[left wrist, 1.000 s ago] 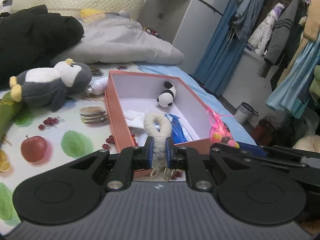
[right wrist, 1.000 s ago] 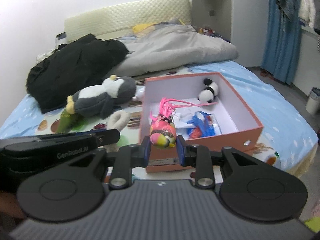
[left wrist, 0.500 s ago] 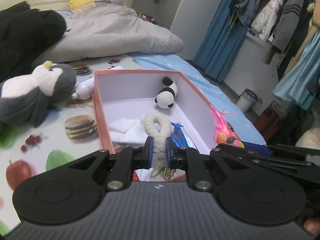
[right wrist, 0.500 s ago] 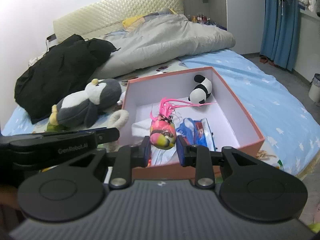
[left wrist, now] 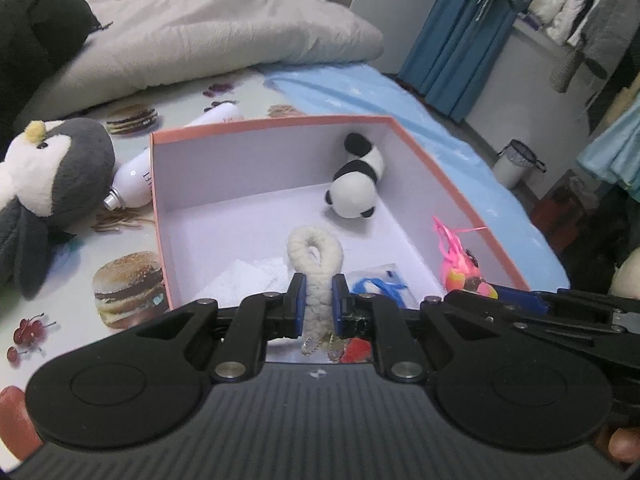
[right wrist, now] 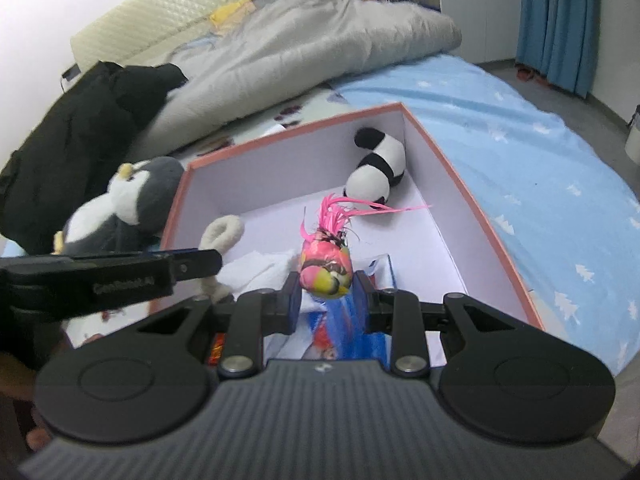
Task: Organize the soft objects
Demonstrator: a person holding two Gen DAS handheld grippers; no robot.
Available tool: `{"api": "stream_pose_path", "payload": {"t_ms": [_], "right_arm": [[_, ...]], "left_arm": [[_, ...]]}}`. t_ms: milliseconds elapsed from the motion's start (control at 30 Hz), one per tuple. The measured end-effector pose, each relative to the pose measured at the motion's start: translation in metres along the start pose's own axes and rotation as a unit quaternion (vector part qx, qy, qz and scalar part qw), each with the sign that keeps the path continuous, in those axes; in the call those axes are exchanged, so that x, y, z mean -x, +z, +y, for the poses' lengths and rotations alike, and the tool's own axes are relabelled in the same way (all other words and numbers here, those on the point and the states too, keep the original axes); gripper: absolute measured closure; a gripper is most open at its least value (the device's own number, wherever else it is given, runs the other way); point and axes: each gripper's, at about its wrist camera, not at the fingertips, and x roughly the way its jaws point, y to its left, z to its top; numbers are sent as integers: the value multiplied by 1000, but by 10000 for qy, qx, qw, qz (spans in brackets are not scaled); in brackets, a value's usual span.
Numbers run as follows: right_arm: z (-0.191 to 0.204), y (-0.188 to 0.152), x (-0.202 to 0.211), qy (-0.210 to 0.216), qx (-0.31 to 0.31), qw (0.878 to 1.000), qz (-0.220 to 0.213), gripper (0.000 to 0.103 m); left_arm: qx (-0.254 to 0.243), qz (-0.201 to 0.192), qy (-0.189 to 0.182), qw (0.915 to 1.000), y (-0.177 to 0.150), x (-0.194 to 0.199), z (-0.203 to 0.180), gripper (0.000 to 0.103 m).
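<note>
While both jaws clamp toys over the box (left wrist: pixel 460 184), only the left view shows the bottle (left wrist: pixel 138 184).

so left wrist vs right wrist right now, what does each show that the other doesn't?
Left wrist only: the white bottle lying beside the box, the burger print on the sheet, the hanging clothes, and the small bin on the floor.

Right wrist only: the cream quilted headboard and the whole black jacket.

Both: the pink box, the panda plush at its far end, the penguin plush outside it, the left gripper shut on the cream looped plush, and the right gripper shut on the pink feathered toy.
</note>
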Motion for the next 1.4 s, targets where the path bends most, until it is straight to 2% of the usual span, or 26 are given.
{"api": "stream_pose_path", "payload": {"t_ms": [233,267,300,333,500,900,1100,1400], "right_arm": [[-17,17,-35,-55,-147,9997,172,70],[-18,18,-38,-66,-176,9996,207,64],[-19,19,-40,-86,-193,9995,232,59],[-20,19,-41,-103,-193,9995,230,50],[-17,18,-23,-74,-192,9998,80,48],[5,5,75,57,-141,9979,-636,48],[18,-20,131,124,-61,9953,-961,48],[37,-54,186,95,82,9915,-1298,48]], "left_arm": [[31,182,58,9998,11,-35,8,86],[-2,205,81,9998,11,-37,7,80],[-7,228,123,9997,12,-38,7,70],[-3,223,154,9996,12,-39,7,62],[-88,59,188,9998,12,-21,2,61],[-301,-636,158,9974,-3,97,-25,61],[-354,-951,111,9948,-31,162,-36,61],[-426,-1294,78,9906,-82,236,-48,61]]}}
